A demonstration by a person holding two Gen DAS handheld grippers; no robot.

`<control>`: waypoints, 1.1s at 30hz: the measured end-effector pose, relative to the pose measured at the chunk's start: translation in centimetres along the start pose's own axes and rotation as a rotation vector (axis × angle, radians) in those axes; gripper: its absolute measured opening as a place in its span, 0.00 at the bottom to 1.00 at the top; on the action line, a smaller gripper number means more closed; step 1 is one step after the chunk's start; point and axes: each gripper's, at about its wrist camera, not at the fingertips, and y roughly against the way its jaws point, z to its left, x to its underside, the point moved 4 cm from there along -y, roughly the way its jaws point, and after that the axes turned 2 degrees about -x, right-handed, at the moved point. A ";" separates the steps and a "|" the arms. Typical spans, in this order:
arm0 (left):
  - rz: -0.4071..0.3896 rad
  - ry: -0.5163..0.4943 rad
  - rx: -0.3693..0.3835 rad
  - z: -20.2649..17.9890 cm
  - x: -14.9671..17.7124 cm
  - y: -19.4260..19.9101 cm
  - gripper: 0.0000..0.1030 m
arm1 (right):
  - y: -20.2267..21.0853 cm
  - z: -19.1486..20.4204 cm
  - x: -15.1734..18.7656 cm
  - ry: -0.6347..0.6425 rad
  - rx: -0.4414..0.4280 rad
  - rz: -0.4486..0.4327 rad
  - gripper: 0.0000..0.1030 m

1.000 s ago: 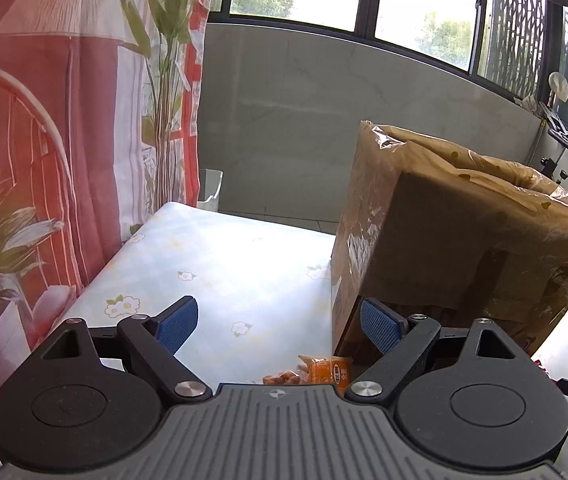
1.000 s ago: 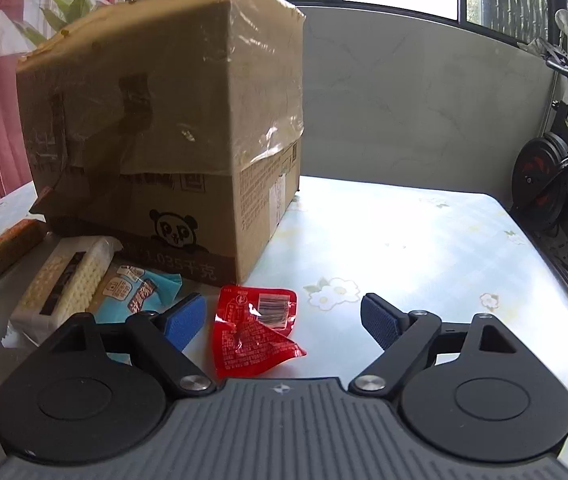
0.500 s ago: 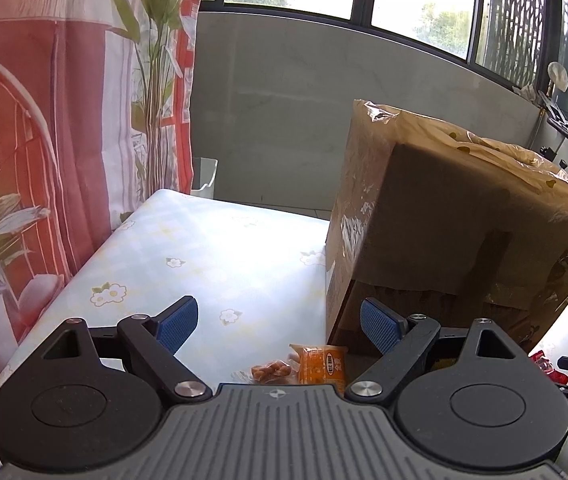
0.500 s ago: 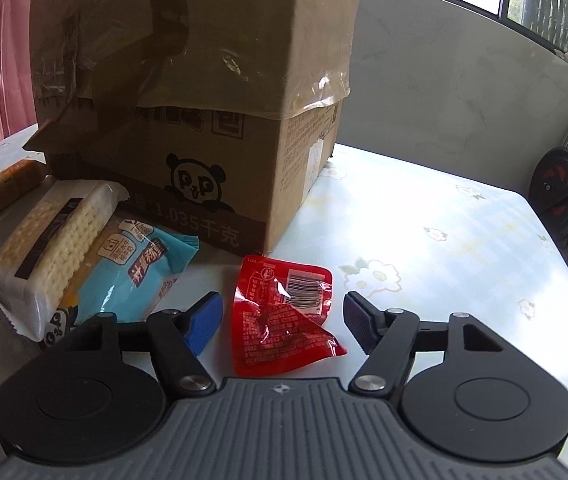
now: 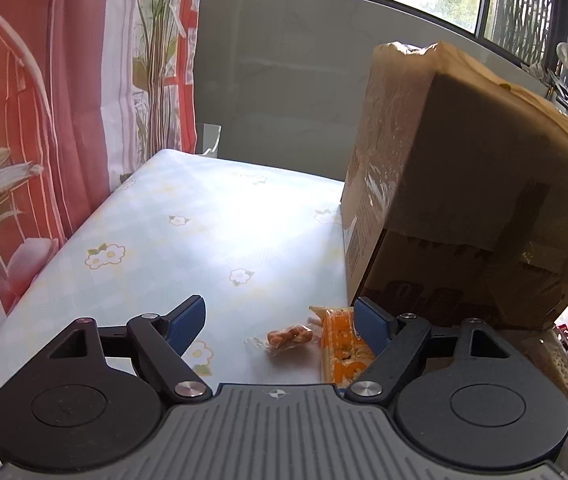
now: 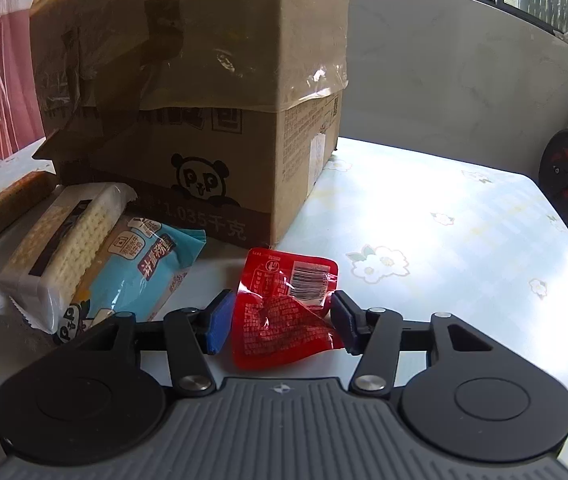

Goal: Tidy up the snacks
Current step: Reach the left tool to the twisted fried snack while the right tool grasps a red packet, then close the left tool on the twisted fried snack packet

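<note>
Right jaws closing on the red packet [image 6: 284, 312], blue pads [image 6: 217, 326] at its two edges, touching or just shy of touching — cannot tell which; right gripper [image 6: 279, 322] low over the flowered table [image 6: 464, 248]. Left jaws wide and closing, nothing pinched; left gripper [image 5: 279, 322] above a small clear-wrapped snack [image 5: 288, 336], with the orange packet [image 5: 342, 350] just beside its right pad. Box [image 6: 191, 92] standing far of the red packet. To the left, cracker pack [image 6: 59, 256] and blue packet [image 6: 139, 276] lying side by side, touching, near the box's front.
</note>
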 end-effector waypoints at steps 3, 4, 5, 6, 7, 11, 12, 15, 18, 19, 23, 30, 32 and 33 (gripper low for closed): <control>0.022 -0.016 0.006 0.2 0.7 -0.7 0.78 | 0.1 -0.3 0.0 -0.017 0.007 -0.016 0.53; 0.027 -0.022 0.006 0.2 0.8 -0.9 0.78 | 0.2 -0.3 0.0 -0.020 0.010 -0.023 0.53; 0.034 -0.030 0.006 0.2 1.0 -1.2 0.77 | 0.4 -0.3 0.0 -0.022 0.012 -0.030 0.53; 0.047 -0.041 0.007 0.1 1.2 -1.5 0.74 | 0.4 -0.3 0.0 -0.023 0.012 -0.036 0.53; 0.057 -0.049 0.011 0.1 1.3 -1.8 0.72 | 0.6 -0.3 0.0 -0.024 0.013 -0.042 0.53; 0.064 -0.092 0.020 -0.4 1.5 -2.7 0.55 | 0.7 -0.3 0.0 -0.028 0.010 -0.044 0.53; 0.059 -0.106 0.009 -0.5 1.5 -3.0 0.49 | 0.8 -0.2 0.1 -0.027 0.008 -0.042 0.53; 0.055 -0.118 -0.016 -0.4 1.2 -3.9 0.38 | 0.7 -0.2 0.1 -0.026 0.004 -0.038 0.53; 0.060 -0.089 -0.005 0.4 0.7 -4.8 0.37 | 0.7 -0.3 0.1 -0.029 0.002 -0.038 0.53; 0.064 -0.084 0.002 0.6 0.6 -5.0 0.37 | 0.7 -0.4 0.0 -0.031 0.002 -0.038 0.53; 0.130 -0.028 0.077 0.9 0.5 -6.7 0.37 | 0.5 -0.5 0.0 -0.039 0.001 -0.032 0.53; 0.165 -0.063 0.135 0.1 1.5 -6.4 0.37 | 0.2 -0.4 -0.2 -0.036 0.000 -0.022 0.53; 0.173 -0.083 0.144 -0.1 2.1 -6.1 0.37 | 0.2 -0.4 -0.2 -0.037 -0.001 -0.021 0.53; 0.173 -0.096 0.146 -0.2 2.4 -5.8 0.37 | 0.1 -0.4 -0.2 -0.037 -0.002 -0.020 0.53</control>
